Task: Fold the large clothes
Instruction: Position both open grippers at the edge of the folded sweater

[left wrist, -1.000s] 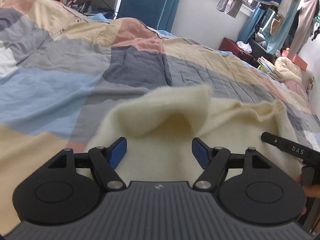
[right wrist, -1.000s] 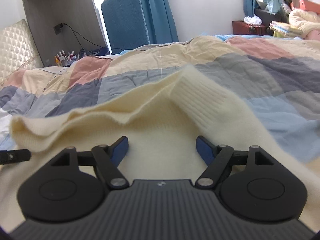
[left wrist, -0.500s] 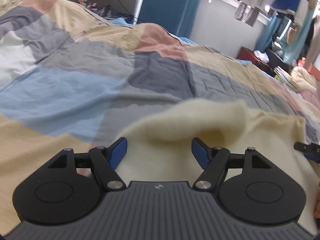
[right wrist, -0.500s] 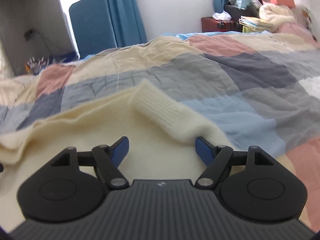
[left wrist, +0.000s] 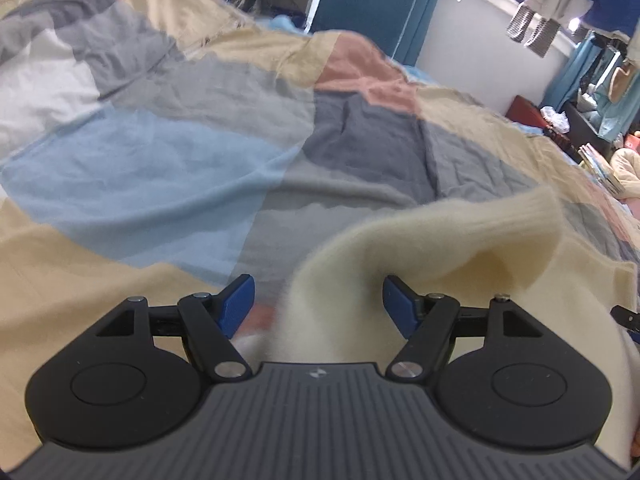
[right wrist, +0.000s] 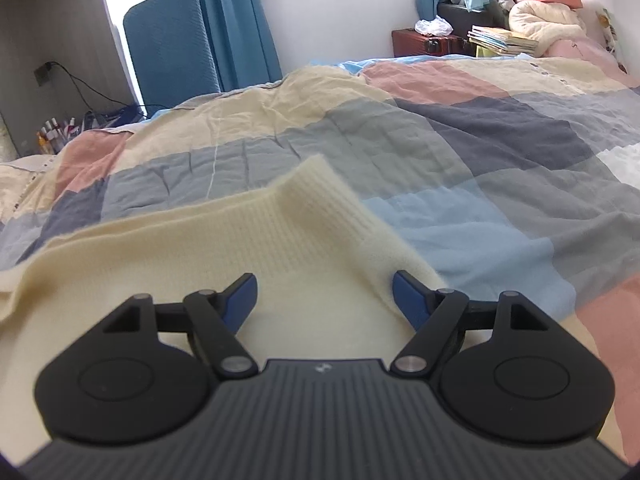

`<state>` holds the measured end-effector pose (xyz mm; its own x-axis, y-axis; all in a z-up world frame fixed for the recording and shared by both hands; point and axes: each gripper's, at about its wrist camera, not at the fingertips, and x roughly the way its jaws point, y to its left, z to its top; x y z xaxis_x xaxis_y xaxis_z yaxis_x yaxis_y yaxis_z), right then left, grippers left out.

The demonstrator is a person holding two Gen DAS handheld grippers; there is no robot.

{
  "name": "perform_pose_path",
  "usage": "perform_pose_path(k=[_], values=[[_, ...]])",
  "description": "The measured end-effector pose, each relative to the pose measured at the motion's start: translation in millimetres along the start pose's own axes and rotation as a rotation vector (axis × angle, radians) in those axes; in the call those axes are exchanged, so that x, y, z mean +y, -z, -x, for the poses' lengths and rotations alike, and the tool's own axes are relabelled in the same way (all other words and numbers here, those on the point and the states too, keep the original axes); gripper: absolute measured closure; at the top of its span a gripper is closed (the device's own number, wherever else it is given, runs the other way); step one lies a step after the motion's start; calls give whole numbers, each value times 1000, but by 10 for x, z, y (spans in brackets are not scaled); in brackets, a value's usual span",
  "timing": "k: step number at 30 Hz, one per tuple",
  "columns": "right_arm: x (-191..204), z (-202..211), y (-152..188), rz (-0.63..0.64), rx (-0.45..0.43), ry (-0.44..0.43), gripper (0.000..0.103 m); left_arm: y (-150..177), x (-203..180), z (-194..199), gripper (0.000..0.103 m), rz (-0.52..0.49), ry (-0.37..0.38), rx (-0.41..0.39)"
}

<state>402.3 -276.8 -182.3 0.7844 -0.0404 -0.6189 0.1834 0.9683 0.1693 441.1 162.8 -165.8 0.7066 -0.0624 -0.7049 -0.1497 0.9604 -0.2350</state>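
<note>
A cream knit sweater (right wrist: 304, 236) lies on a patchwork quilt. In the right wrist view its ribbed cuff (right wrist: 332, 200) points away from me, with the sleeve lying between the open blue pads of my right gripper (right wrist: 324, 300). In the left wrist view a curled cream fold of the sweater (left wrist: 452, 240) rises just ahead of my left gripper (left wrist: 318, 304), which is open with knit between its pads. Neither gripper pinches the cloth. The tip of the other gripper (left wrist: 628, 318) shows at the right edge of the left wrist view.
The quilt (left wrist: 168, 168) in blue, grey, pink and beige squares covers the bed all around. A blue chair (right wrist: 168, 40) and blue curtains stand beyond the far edge. Books, a red case and piled clothes (right wrist: 500, 36) sit at the far right.
Both grippers have swung outward: the left view turned left so the cream fold sits further right, the right view turned right so the cuff sits nearer centre. Both stay open.
</note>
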Motion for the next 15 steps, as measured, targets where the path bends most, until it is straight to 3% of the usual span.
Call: perform_pose_path(k=[8, 15], values=[[112, 455, 124, 29, -35, -92, 28, 197, -246, 688, 28, -101, 54, -95], [120, 1059, 294, 24, -53, -179, 28, 593, -475, 1389, 28, -153, 168, -105]])
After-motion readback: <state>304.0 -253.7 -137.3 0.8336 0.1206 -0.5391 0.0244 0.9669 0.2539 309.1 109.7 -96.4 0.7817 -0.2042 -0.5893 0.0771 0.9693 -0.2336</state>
